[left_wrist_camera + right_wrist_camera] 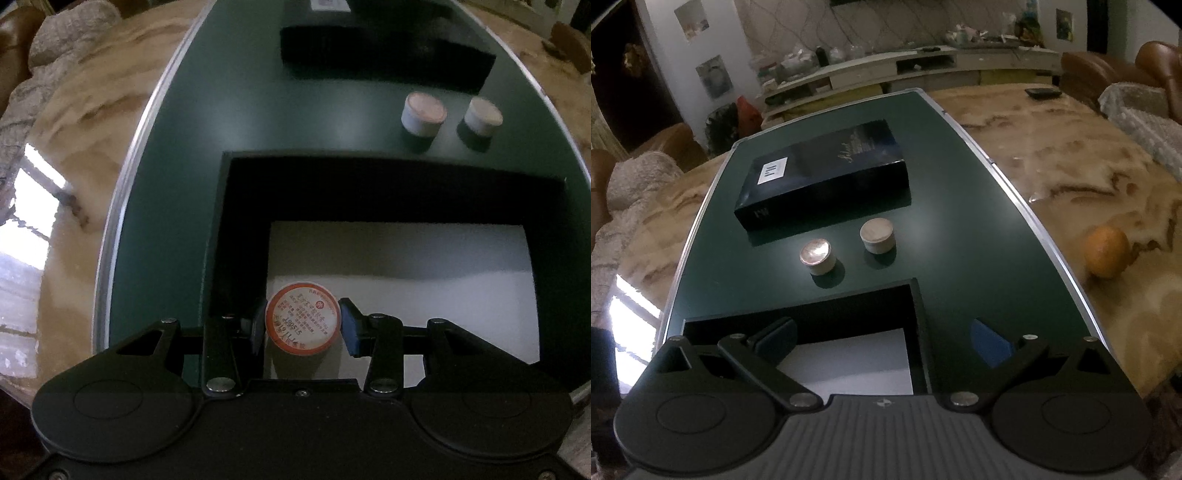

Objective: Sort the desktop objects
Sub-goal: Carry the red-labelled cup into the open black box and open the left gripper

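On the lid of the jar (302, 318) between my left fingers I read "190515" in red print, ringed by small red Chinese characters (too fine to make out). Beyond it, the dark box (827, 176) carries a white label and gold script, both too blurred to read.
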